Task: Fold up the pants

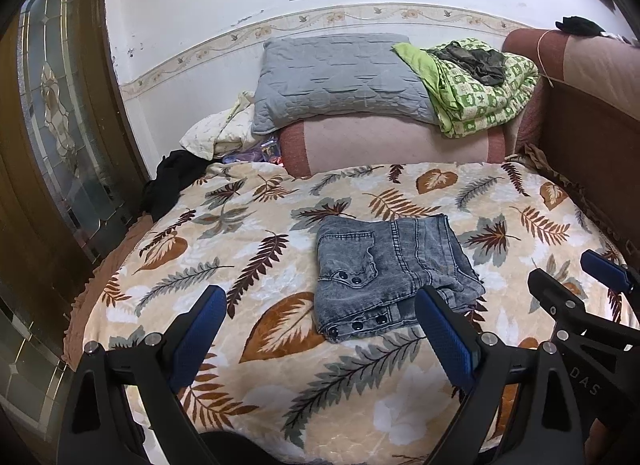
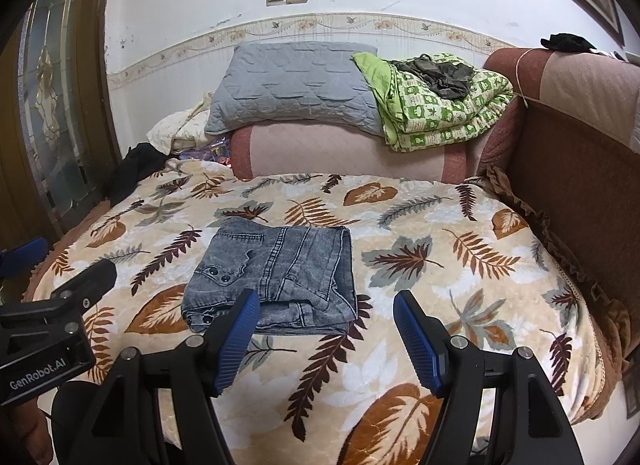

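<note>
Grey denim pants point(image 1: 394, 271), folded into a compact rectangle, lie on the leaf-patterned blanket point(image 1: 256, 349) near its middle (snap buttons face the cameras). The left gripper point(image 1: 320, 305) hovers short of the bundle, blue pads spread wide with nothing between them. The right gripper point(image 2: 322, 305) hovers beside it, jaws likewise apart and empty. A grey pillow point(image 2: 296, 85) and a green quilt point(image 2: 444, 113) rest behind.

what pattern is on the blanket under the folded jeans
Brown, rust and grey-green leaves and ferns on cream; the blanket under the jeans shows best in the right wrist view.
</note>
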`<control>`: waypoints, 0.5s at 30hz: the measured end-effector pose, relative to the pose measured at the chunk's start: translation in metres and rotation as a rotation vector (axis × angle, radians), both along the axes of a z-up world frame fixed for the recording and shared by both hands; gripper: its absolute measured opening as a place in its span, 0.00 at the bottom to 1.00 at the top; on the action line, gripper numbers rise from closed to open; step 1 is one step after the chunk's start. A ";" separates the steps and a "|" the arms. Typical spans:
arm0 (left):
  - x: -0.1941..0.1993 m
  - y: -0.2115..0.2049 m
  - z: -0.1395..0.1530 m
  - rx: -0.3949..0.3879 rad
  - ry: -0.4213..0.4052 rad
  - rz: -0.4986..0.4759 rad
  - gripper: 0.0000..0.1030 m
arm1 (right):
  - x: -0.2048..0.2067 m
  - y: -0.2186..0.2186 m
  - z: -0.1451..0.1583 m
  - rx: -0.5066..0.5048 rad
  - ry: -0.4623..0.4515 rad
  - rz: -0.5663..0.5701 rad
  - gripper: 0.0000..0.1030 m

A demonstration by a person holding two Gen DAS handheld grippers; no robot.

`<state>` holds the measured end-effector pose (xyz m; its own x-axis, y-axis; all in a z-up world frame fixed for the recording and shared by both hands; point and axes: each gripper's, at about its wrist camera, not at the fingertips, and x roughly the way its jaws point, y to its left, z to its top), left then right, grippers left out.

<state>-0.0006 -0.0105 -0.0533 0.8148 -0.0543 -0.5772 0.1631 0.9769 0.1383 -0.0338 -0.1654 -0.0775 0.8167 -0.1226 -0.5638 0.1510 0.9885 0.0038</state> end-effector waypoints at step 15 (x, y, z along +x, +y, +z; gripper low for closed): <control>0.000 -0.018 0.003 0.025 0.011 -0.024 0.92 | -0.009 -0.027 -0.001 0.027 -0.010 -0.048 0.71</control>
<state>-0.0007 -0.0283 -0.0507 0.8073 -0.0591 -0.5872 0.1878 0.9690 0.1607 -0.0425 -0.1923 -0.0780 0.8161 -0.1465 -0.5590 0.1978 0.9797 0.0321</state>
